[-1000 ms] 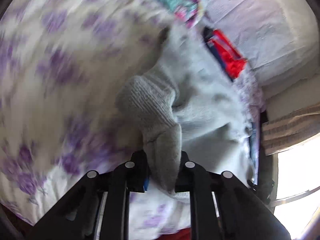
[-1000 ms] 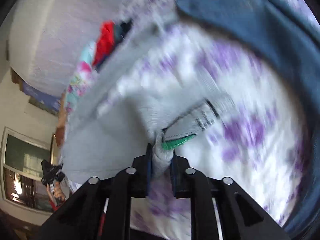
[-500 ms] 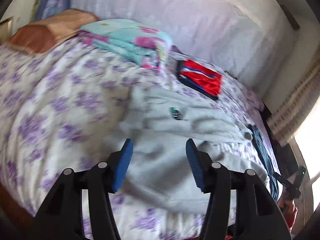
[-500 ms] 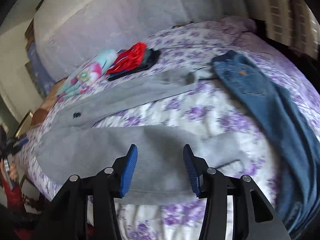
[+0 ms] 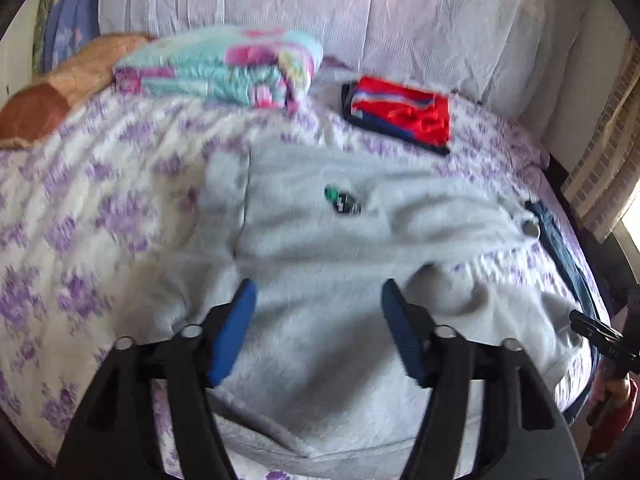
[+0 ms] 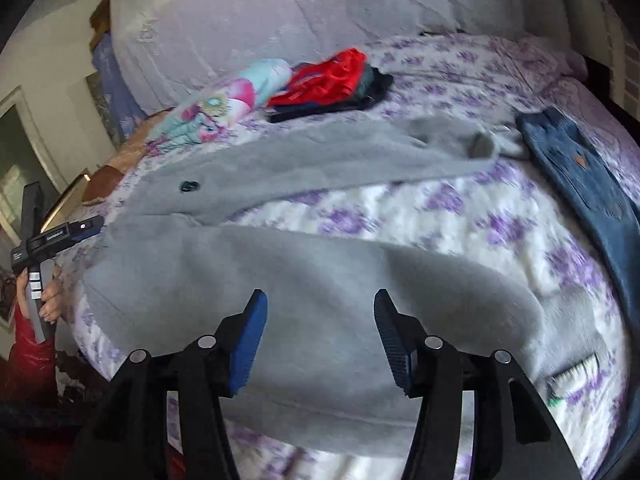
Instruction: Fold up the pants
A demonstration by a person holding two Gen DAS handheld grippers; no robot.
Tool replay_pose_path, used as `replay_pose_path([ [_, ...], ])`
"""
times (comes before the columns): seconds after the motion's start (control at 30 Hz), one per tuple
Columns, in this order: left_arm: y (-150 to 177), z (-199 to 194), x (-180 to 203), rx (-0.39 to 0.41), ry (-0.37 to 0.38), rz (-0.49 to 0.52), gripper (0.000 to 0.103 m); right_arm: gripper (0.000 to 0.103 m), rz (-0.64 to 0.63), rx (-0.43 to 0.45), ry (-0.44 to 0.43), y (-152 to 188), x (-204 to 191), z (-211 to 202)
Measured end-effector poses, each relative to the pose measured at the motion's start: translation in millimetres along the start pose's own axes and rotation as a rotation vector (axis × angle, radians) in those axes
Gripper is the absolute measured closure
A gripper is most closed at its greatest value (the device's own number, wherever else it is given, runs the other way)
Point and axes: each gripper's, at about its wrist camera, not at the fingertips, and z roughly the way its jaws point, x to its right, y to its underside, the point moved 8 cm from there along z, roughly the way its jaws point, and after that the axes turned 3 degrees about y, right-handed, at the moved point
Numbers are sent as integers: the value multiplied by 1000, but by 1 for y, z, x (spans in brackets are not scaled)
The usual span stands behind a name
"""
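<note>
Left wrist view: your left gripper hangs spread wide and empty over the pants, lying across the bed's near edge. Right wrist view alone shows your right gripper, equally wide and empty, and jeans toward the right edge.

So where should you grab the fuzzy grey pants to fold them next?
Probably the ribbed cuff end of the near leg of the fuzzy grey pants, at the right by the white label. Come from the bed's near edge with the open right gripper; the leg lies flat across, so that free end lifts easily.
</note>
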Motion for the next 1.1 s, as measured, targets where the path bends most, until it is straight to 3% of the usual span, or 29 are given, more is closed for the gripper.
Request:
replay_pose_path([
  [0.07,-5,3,2,18,-23,9,25,44,-45,0,-76,-15,-40,16],
  [0.17,14,44,-18,-125,-87,-29,25,37,-134,-60,-170,-21,-99,56],
  [0.23,23,64,-27,-161,-95,-21,25,34,-195,-149,-166,-9,-124,90],
  [0.27,25,67,-26,-159,-118,22,25,31,-216,-233,-140,4,-129,113],
  [0.3,26,67,-22,-164,-150,79,25,29,-229,-264,-113,12,-132,124],
  [0.33,25,62,-18,-169,-163,107,25,24,-267,-225,-107,11,-137,123],
  [0.4,17,50,-15,-164,-114,102,25,24,-329,-265,-113,10,-145,114],
  [0.47,-5,35,-25,-142,-49,50,24,24,-297,-241,-189,-7,-148,96],
  [0.57,-44,30,-59,-65,-113,-42,14,24,-238,-153,-195,-50,-138,78],
  [0.63,-57,41,-78,-83,-126,-86,14,24,-211,-122,-175,-69,-138,81],
  [0.73,-63,79,-104,-173,-77,-177,14,24,-248,-108,-156,-86,-148,92],
  [0.8,-62,100,-108,-238,-6,-196,14,24,-276,-99,-122,-99,-144,104],
  [0.93,-60,125,-116,-273,91,-236,15,24,-204,-101,-102,-123,-106,126],
  [1.0,-65,133,-121,-264,157,-263,21,24,-141,-116,-130,-132,-87,132],
  [1.07,-70,139,-121,-256,214,-271,47,24,-117,-123,-136,-137,-74,138],
  [1.1,-70,143,-118,-262,259,-270,51,24,-120,-122,-134,-141,-68,141],
])
